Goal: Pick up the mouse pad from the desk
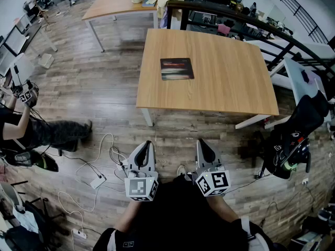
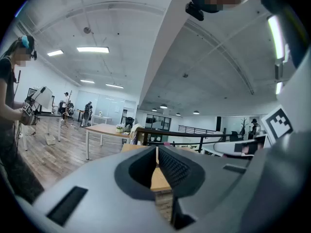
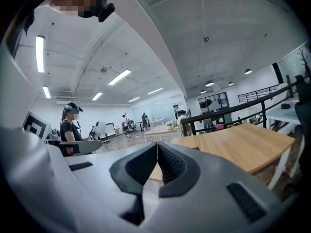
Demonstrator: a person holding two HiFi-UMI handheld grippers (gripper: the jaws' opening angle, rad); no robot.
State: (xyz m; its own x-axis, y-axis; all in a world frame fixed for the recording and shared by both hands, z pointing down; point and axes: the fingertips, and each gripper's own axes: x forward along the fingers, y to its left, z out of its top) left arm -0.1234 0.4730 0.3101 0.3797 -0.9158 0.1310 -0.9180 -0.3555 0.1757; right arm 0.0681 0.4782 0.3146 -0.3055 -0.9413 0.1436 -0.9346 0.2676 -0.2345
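Observation:
A dark mouse pad (image 1: 177,69) lies flat on the wooden desk (image 1: 230,82), left of its middle. Both grippers are held near my body, well short of the desk's front edge and far from the pad. My left gripper (image 1: 148,145) is shut with nothing in it, its jaw tips meeting (image 2: 157,149). To its right, my right gripper (image 1: 201,142) is also shut and empty, tips together (image 3: 158,144). The desk (image 3: 233,147) shows ahead and to the right in the right gripper view; the pad is not visible in either gripper view.
White cables and a power strip (image 1: 98,181) lie on the wood floor to my left. A seated person (image 1: 36,132) is at far left. A black bag (image 1: 293,135) stands at right. A second desk (image 1: 118,1) and a black railing (image 1: 251,17) are behind.

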